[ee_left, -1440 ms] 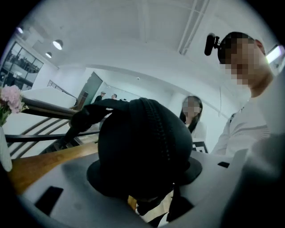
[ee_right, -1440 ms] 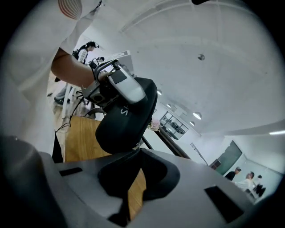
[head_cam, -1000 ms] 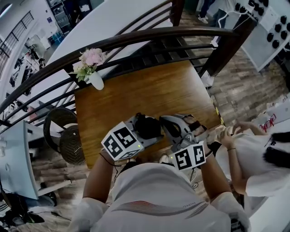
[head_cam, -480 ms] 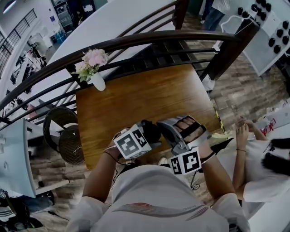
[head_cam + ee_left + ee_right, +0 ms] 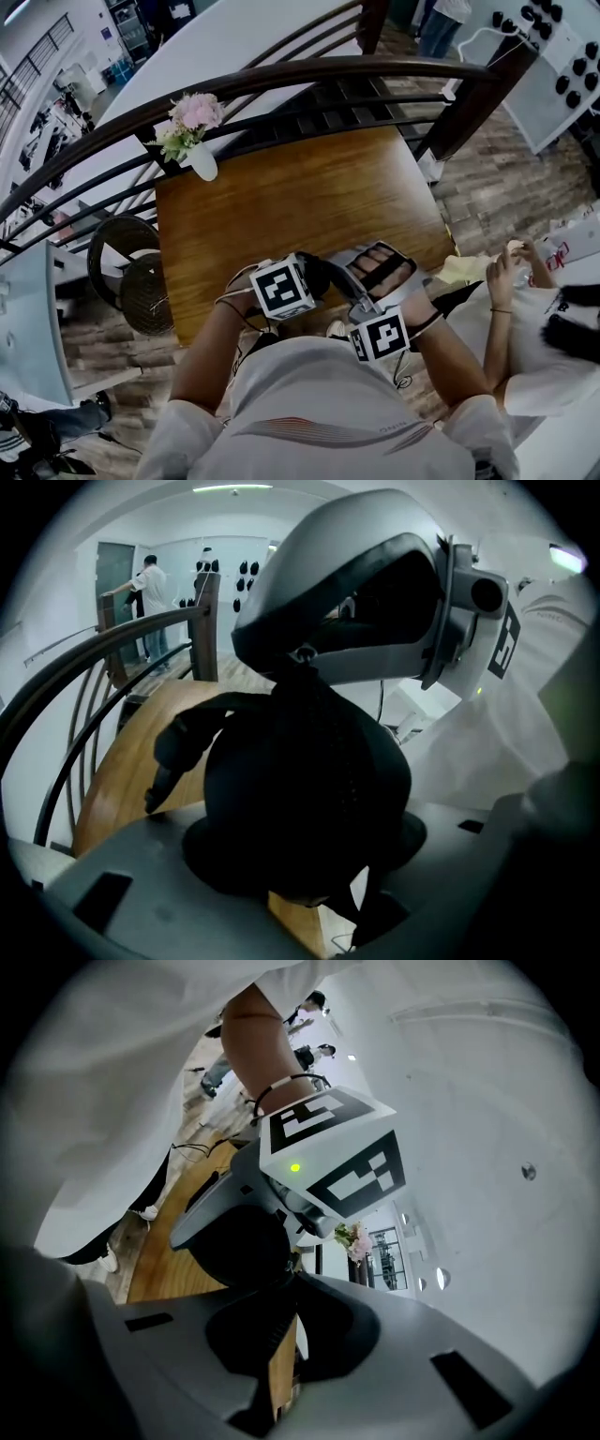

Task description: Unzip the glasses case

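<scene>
The black glasses case (image 5: pixel 300 789) is gripped between the widely spread jaws of the left claw (image 5: pixel 309 275), over the near edge of the wooden surface (image 5: pixel 300 187). The right claw (image 5: pixel 302 656) is closed tight, its tips set against the case's top; a pinched zip pull cannot be made out

Wooden bench (image 5: pixel 300 187) set against a dark curved railing (image 5: pixel 281 80). White vase of pink flowers (image 5: pixel 192 141) at its far left corner. Wood-plank floor (image 5: pixel 506 178) right; dark woven chair (image 5: pixel 131 281) left. Ceiling strip light (image 5: pixel 234 487) lit.
</scene>
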A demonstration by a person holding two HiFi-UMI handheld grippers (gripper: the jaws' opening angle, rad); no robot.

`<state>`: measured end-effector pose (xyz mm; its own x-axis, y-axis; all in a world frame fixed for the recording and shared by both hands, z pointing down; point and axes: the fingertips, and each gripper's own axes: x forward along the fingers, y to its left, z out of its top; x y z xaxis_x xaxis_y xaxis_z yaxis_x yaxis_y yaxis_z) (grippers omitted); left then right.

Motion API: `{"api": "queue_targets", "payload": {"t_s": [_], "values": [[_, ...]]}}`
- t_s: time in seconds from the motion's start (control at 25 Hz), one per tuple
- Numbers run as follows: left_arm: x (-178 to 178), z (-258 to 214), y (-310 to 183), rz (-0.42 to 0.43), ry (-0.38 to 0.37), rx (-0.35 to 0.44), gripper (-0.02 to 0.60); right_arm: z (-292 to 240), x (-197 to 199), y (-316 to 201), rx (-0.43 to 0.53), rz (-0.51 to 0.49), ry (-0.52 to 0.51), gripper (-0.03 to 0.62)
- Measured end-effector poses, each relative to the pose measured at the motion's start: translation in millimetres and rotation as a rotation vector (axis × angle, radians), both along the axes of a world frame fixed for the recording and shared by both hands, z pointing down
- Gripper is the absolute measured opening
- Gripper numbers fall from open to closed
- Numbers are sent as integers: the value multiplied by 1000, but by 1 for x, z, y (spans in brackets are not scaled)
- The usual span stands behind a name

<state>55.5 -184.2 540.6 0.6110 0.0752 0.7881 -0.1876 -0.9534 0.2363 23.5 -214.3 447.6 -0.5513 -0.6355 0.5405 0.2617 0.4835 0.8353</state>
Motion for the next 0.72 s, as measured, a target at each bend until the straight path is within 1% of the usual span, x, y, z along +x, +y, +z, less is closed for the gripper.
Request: {"api": "queue_targets", "payload": {"t_s": [0.08,0.12,0.24,0.32,0.4,0.48,0.56,0.64,0.68,0.72], "values": [[-4,3,-2,22,-29,21,264,3,-3,2,8,-19,21,52],[-5,4,-1,30,-36,15,264,5,-4,3,9,-27,33,52],[-7,13,7,51,-71,-33,265,12,-5,5,-1,-46,63,52],[-10,19,8,59,-90,-32,265,17,-9,7,-8,-58,75,54],[-11,22,11,51,-77,-47,265,18,-12,8,-5,-62,72,54],[-6,19,6,23,-13,-30,265,13,-12,3,7,-46,42,57],[-1,9,-8,-45,87,30,265,3,-14,-7,1,-3,-28,75],[0,-11,-29,-169,223,117,265,-14,-13,-20,-26,64,-146,96],[-2,-25,-41,-242,296,171,265,-25,-10,-27,-46,109,-225,110],[-6,-40,-54,-316,362,230,265,-36,-3,-36,-69,163,-317,110]]}}
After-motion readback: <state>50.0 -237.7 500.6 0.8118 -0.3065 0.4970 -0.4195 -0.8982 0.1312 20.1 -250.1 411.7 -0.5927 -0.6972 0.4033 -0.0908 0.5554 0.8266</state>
